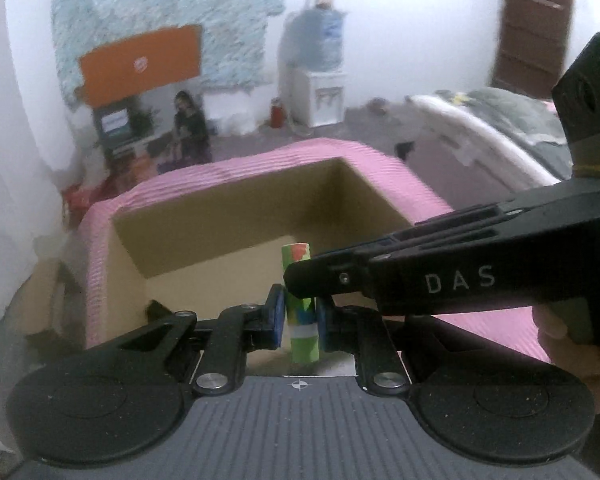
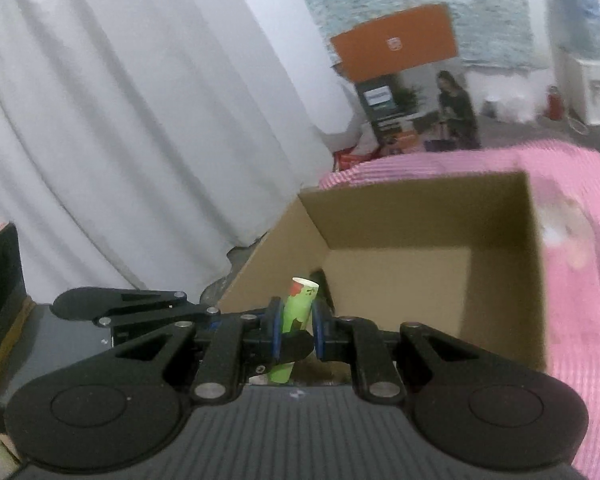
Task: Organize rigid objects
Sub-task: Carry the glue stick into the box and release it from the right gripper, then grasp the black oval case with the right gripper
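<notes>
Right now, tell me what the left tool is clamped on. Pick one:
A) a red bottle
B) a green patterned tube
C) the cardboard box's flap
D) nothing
B: the left tool has its blue pads pressed on either side of the green patterned tube, held upright in front of the open cardboard box.

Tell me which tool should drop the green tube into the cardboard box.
Probably left. Both the left tool and the right tool clamp the green tube, but the left grips it upright facing the cardboard box; the right crosses over it.
</notes>
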A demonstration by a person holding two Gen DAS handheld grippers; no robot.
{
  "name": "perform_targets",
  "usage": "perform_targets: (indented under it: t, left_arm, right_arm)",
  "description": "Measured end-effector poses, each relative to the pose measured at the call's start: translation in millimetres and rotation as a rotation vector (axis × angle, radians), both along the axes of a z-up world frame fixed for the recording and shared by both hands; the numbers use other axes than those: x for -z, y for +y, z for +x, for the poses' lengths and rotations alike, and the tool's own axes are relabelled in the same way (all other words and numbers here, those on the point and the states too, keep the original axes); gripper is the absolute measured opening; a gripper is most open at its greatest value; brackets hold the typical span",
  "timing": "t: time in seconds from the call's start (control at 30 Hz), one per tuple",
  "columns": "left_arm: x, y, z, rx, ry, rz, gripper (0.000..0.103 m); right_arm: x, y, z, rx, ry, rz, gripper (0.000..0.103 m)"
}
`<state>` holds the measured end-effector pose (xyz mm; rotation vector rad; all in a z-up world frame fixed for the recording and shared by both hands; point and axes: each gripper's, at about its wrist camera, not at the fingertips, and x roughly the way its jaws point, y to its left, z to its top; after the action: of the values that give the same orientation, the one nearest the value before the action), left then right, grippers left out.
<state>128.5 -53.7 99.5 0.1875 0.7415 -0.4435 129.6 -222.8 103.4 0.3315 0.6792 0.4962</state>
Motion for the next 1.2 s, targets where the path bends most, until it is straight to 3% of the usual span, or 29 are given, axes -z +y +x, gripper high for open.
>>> perform_targets:
  t: [0.13, 0.3, 0.5, 0.7, 0.93, 1.07, 1.2]
  left_arm:
    - [12.3, 10.7, 49.8, -0.048, 0.103, 0.004, 0.015]
    - [40.0, 28.7, 101.1, -0.104, 0.228, 0.032, 0.015]
    - [68.8, 39.3, 139.7, -0.168, 0.293, 0.106, 0.015]
    - [80.1, 44.5, 161.0, -0.207, 0.307, 0.132, 0.017]
    - [60.0, 44.2, 149.5, -0.199, 0.250, 0.114, 0.024]
    - [37.7, 49.6, 133.2, -0.195, 0.219, 0.067, 0.027]
    - [11.0, 53.8, 105.4, -0.177, 0.167, 0.015, 0.038]
  right_arm:
    - [6.2, 8.9, 64.7, -0.037, 0.100, 0.014, 0.017]
    - [40.2, 18.5, 138.4, -0.067, 0.263, 0.037, 0.017]
    - [83.5, 32.9, 202.8, -0.088, 0.401, 0.049, 0.017]
    - [101.5, 53.7, 229.3, -0.103, 0.403, -0.012, 0.018]
    - [105.8, 59.2, 247.6, -0.089, 0.397, -0.009, 0.019]
    - [88.0, 49.7, 234.9, -0.090, 0.360, 0.036, 0.019]
    - [55.5, 30.2, 204.1, -0.086, 0.286, 0.091, 0.020]
